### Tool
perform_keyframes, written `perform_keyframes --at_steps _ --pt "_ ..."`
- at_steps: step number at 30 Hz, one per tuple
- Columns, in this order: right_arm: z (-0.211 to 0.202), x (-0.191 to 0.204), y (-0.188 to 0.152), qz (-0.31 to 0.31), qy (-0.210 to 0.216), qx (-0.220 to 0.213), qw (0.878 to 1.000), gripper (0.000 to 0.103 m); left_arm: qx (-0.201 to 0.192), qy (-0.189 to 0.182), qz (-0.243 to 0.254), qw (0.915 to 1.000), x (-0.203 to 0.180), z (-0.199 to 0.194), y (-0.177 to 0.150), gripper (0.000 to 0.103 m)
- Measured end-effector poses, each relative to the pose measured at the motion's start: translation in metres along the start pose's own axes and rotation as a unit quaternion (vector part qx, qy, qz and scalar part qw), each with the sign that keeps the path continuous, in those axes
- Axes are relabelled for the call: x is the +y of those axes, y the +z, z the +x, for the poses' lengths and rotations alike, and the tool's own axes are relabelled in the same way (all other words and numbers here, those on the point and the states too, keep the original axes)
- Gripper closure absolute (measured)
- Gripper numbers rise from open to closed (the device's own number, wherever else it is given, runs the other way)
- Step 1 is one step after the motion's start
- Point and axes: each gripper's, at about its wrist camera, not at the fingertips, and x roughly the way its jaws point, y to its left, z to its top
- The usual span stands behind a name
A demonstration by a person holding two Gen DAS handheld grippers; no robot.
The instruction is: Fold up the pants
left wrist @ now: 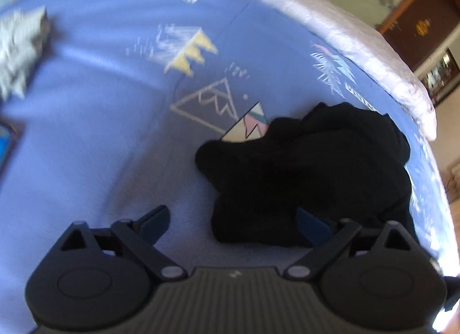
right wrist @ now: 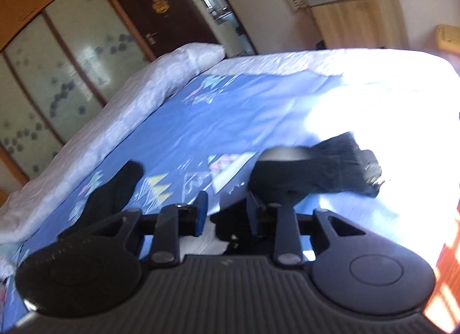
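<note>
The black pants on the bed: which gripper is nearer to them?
Left. The left gripper hangs open right at the crumpled black pants; the right gripper is open, near only their end.

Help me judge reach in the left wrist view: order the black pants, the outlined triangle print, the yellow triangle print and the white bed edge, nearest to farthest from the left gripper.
1. Black pants, bunched just ahead, toward the right jaw of the left gripper.
2. Outlined triangle print, centre.
3. Yellow triangle print, further up.
4. White bed edge, along the top right.
</note>
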Motion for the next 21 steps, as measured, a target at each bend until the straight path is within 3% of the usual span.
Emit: perform_keyframes --at_steps 2,3,4,5,7,10,12,14,17,19,21 --pt "0.004 0.019 -0.02 -0.03 0.037 0.047 0.998 0.061 -0.019 -0.005 0.001 0.9998 -0.005 0.005 0.006 0.002" --pt "0.01 0.028 -0.027 -0.038 0.053 0.074 0.995 0.058 -0.018 -0.009 0.007 0.9998 -0.01 0.01 0.01 0.016" --pt "0.014 0.04 -0.034 -0.051 0.067 0.106 0.991 0.058 -0.012 -0.019 0.014 0.9997 -0.014 0.015 0.014 0.042" --pt "0.021 0.048 -0.041 -0.065 0.07 0.133 0.986 0.058 -0.006 -0.017 0.018 0.9997 -0.019 0.02 0.017 0.051" --pt "0.033 0.059 -0.049 -0.075 0.055 0.161 0.983 0.058 -0.001 -0.009 0.017 0.9998 -0.026 0.022 0.02 0.083" --pt "0.049 0.054 -0.05 -0.056 0.06 0.152 0.985 0.059 -0.012 -0.04 -0.013 0.999 -0.017 0.002 0.025 0.089" --pt "0.063 0.049 -0.04 -0.043 0.049 0.157 0.986 0.098 -0.019 -0.061 -0.041 0.9972 -0.004 -0.018 0.028 0.09" --pt "0.06 0.046 -0.032 0.006 0.06 0.147 0.987 0.098 -0.019 -0.086 -0.075 0.9932 0.013 -0.042 0.029 0.09" --pt "0.025 0.067 -0.016 0.008 0.115 0.083 0.99 0.098 -0.025 -0.124 -0.115 0.9852 0.035 -0.083 0.028 0.09" --pt "0.004 0.084 0.002 0.015 0.163 0.056 0.985 0.098 -0.038 -0.131 -0.113 0.9842 0.042 -0.114 0.027 0.09" --pt "-0.005 0.105 0.019 0.0 0.188 0.029 0.982 0.099 -0.064 -0.111 -0.092 0.9874 0.045 -0.139 0.03 0.09"
